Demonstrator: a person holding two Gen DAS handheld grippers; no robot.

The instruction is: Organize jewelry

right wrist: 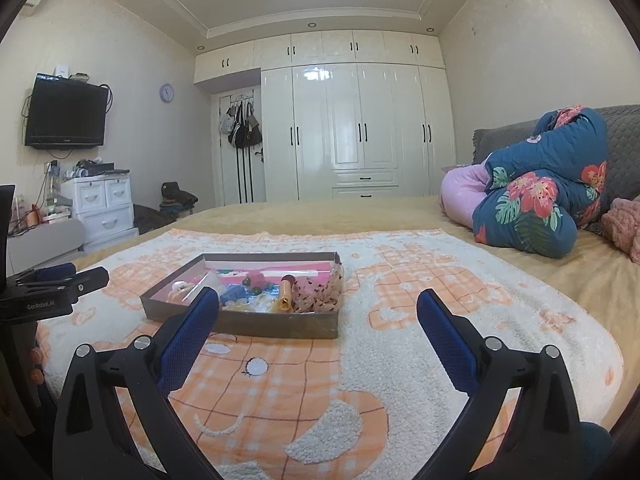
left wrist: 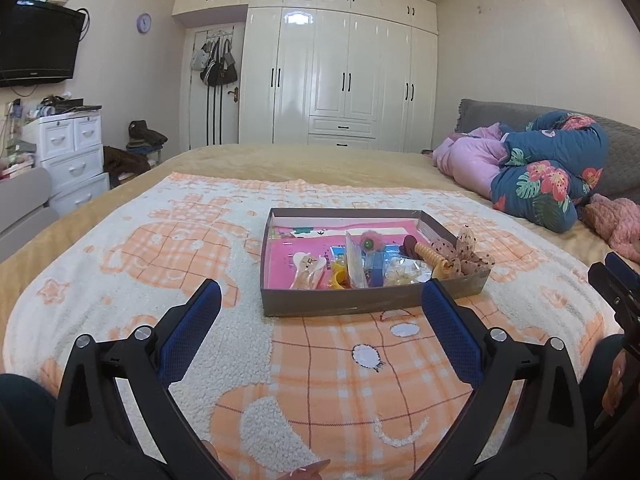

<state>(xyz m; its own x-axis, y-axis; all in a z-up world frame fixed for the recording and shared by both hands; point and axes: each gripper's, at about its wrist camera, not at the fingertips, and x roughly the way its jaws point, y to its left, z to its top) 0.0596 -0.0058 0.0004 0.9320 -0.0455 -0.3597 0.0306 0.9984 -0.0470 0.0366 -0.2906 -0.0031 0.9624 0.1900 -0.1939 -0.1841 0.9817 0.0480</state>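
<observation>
A shallow grey box with a pink floor sits on an orange and white blanket on the bed. It holds hair clips, a dotted bow, a tan claw clip, a white clip and small bags of jewelry. My left gripper is open and empty, just short of the box's near wall. The box also shows in the right wrist view, left of centre. My right gripper is open and empty, to the right of the box's near corner.
A rolled floral quilt and pink bedding lie at the bed's right. A white wardrobe stands behind, a drawer unit and a TV at the left. The other gripper shows at each view's edge.
</observation>
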